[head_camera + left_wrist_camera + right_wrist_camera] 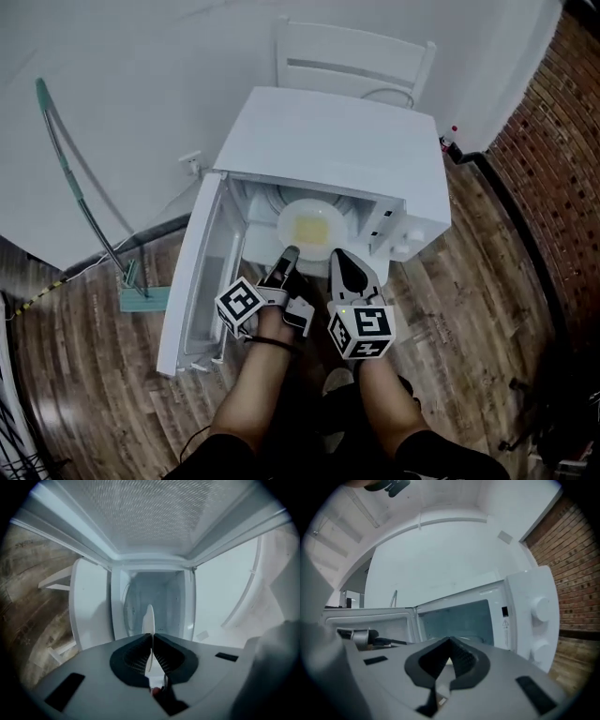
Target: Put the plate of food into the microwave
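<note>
A white plate with yellow food sits level at the mouth of the open white microwave, which stands on the floor. My left gripper is shut on the plate's near rim, left of centre. In the left gripper view the plate shows edge-on as a thin white sliver pinched between the dark pads, with the microwave cavity straight ahead. My right gripper is at the near rim, right of centre. In the right gripper view its jaws meet on a pale bit of rim, facing the cavity.
The microwave door hangs open to the left. Two knobs sit on the right panel. A white chair stands behind the microwave, a green-handled mop leans at left, and a brick wall runs along the right.
</note>
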A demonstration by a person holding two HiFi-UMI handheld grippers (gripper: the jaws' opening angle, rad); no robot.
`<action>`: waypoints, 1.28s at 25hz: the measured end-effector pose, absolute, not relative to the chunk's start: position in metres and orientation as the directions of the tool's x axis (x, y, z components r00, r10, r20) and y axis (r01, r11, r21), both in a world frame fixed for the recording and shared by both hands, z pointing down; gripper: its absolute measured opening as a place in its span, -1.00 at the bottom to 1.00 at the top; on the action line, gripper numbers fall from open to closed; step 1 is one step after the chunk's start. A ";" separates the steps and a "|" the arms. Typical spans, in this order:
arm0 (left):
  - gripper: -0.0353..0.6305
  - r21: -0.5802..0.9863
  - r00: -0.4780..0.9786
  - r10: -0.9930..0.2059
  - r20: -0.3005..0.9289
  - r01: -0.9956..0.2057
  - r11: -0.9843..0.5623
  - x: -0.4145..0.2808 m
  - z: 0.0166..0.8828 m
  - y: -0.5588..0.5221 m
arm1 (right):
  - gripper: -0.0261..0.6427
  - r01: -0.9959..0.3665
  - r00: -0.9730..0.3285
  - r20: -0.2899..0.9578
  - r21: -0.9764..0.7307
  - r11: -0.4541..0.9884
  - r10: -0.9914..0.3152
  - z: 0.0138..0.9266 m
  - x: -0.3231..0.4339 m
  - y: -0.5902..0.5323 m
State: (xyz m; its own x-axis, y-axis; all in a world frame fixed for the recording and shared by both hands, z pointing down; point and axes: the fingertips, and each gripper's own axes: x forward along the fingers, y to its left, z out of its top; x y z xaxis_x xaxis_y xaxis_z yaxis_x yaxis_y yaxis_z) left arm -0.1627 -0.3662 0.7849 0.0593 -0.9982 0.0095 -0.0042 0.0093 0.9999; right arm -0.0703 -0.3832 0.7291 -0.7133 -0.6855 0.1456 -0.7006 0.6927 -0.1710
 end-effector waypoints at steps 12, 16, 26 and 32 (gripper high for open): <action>-0.85 0.996 -0.008 -0.999 -0.035 -0.077 -0.034 -0.212 0.806 -0.403 | -0.91 -0.733 -0.680 0.031 -0.053 0.679 -0.732 0.738 -0.066 -0.356; -0.85 0.997 -0.008 -1.000 -0.020 -0.078 -0.020 -0.218 0.810 -0.422 | -0.91 -0.726 -0.688 0.045 -0.024 0.688 -0.724 0.736 -0.058 -0.353; -0.84 0.990 0.011 -0.998 0.063 -0.130 0.061 -0.221 0.812 -0.474 | -0.91 -0.765 -0.643 0.051 -0.058 0.641 -0.764 0.736 -0.017 -0.367; -0.84 0.963 0.023 -0.987 0.156 -0.225 0.147 -0.227 0.816 -0.490 | -0.91 -0.776 -0.631 0.011 -0.016 0.631 -0.776 0.722 -0.008 -0.365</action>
State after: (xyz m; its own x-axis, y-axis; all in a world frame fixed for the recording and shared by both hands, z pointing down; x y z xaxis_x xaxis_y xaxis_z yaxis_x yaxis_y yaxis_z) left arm -0.2271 -0.4904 0.8159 0.0226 -0.9875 0.1562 -0.2249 0.1472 0.9632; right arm -0.0083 -0.3651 0.7222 -0.6308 -0.7759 0.0110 -0.7759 0.6306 -0.0158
